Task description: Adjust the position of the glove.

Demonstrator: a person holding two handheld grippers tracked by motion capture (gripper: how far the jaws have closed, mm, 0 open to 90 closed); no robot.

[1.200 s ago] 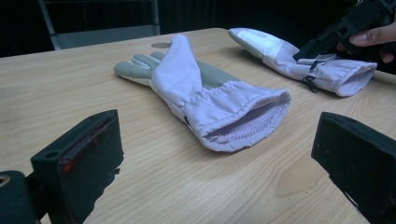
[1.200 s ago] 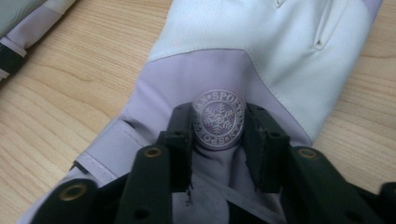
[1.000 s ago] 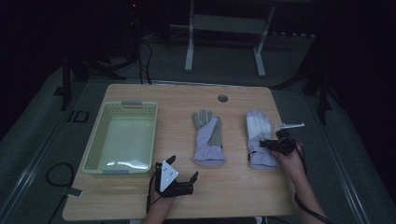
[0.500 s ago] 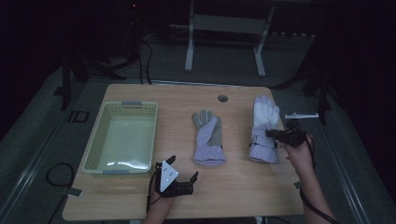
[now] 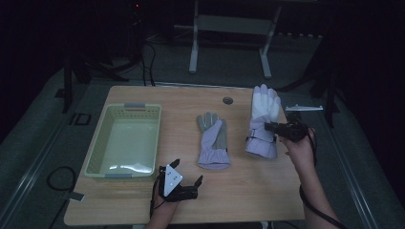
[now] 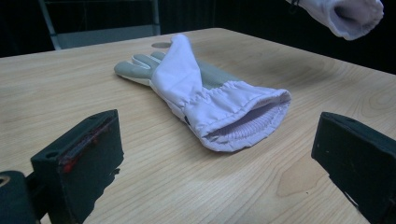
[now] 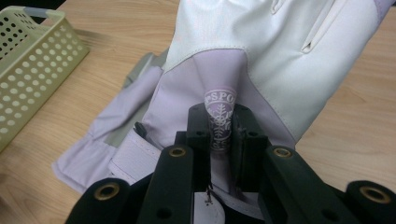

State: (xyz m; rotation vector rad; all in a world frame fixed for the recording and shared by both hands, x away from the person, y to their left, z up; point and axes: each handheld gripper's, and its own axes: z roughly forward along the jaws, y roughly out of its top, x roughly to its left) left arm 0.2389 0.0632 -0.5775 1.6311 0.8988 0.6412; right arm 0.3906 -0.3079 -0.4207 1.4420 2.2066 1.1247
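A lilac and white winter glove [image 5: 261, 119] hangs lifted over the table's right side, fingers pointing away. My right gripper [image 5: 270, 127] is shut on a pinch of its back fabric, at the snowflake logo, as the right gripper view shows: gripper [image 7: 220, 126], glove [image 7: 261, 51]. The second glove [image 5: 213, 140] lies flat at the table's middle, grey palm up, cuff toward me. In the left gripper view that glove [image 6: 187, 79] lies just ahead of my left gripper [image 6: 219, 154], which stands open and empty. My left gripper [image 5: 187, 171] rests near the front edge.
A pale green perforated basket [image 5: 125, 107] stands empty at the table's left, also seen as the basket [image 7: 28, 56] in the right gripper view. A small dark round disc [image 5: 228, 100] lies near the far edge. A metal stand [image 5: 229, 28] is behind the table.
My right gripper has raised the right glove off the table and carried it farther away from me. The left gripper and the middle glove have not moved.
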